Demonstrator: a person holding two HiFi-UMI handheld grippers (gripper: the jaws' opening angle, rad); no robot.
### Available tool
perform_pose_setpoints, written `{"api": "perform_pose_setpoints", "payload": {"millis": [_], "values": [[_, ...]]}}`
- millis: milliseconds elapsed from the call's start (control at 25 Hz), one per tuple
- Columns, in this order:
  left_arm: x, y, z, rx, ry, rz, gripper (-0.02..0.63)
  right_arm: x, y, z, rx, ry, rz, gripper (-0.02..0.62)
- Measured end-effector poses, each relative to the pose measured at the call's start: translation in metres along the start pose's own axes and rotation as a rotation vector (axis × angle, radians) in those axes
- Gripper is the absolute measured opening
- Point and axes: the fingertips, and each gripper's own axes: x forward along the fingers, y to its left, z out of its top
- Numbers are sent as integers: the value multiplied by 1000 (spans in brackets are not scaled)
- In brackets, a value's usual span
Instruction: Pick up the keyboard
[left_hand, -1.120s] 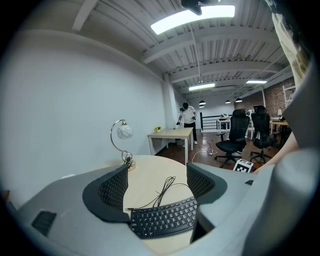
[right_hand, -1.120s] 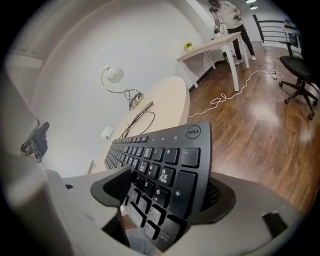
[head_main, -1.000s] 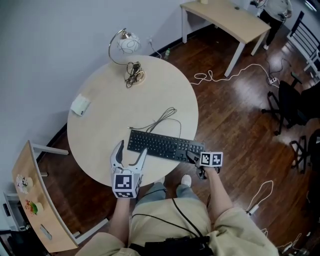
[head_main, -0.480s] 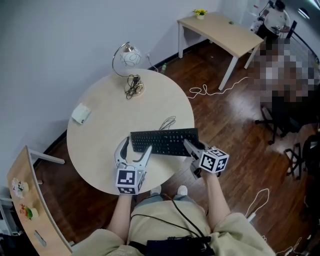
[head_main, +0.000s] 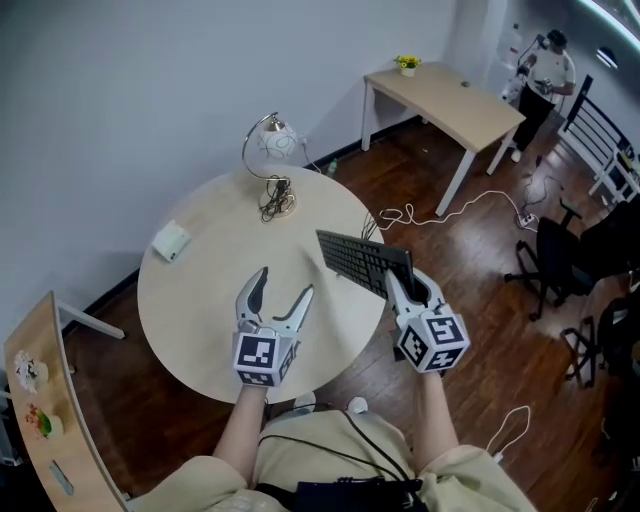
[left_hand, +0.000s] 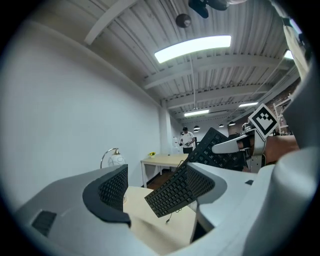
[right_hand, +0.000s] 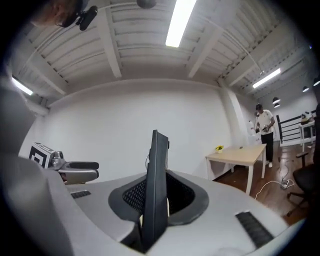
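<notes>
The black keyboard (head_main: 362, 260) hangs in the air above the round table's (head_main: 200, 300) right edge, tilted steeply. My right gripper (head_main: 402, 285) is shut on its near end. In the right gripper view the keyboard (right_hand: 156, 185) stands edge-on between the pads. Its cable trails down toward the floor. My left gripper (head_main: 275, 290) is open and empty, raised over the table to the left of the keyboard. In the left gripper view the keyboard (left_hand: 180, 192) shows beyond the open jaws, with the right gripper (left_hand: 235, 146) holding it.
A desk lamp (head_main: 272, 150) with a coiled cable stands at the table's far edge. A small white box (head_main: 171, 241) lies at its left. A rectangular desk (head_main: 455, 100) stands behind, cables lie on the wood floor, office chairs (head_main: 560, 260) at right, a person (head_main: 540, 75) far back.
The right gripper shut on the keyboard's right end and lifted it off the table, tipping it up steeply. The left gripper rose a little, still open.
</notes>
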Motion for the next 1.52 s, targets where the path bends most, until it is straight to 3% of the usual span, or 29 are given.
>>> {"api": "perform_pose_setpoints", "payload": {"millis": [240, 400, 560, 760, 960, 1520], "values": [[0, 3, 35, 15, -97, 28, 353, -31, -2, 59, -85, -180, -156, 92], [-8, 11, 53, 28, -118, 76, 351, -49, -4, 81, -100, -251, -212, 93], [-12, 8, 76, 76, -135, 78, 350, -59, -8, 84, -110, -244, -227, 92], [-10, 2, 95, 31, -173, 76, 350, -65, -13, 78, -109, -232, -273, 92], [-4, -3, 89, 22, -169, 60, 350, -68, -15, 82, -176, -241, -294, 92], [4, -4, 77, 40, -161, 38, 350, -71, -18, 80, -219, -220, -313, 92]]}}
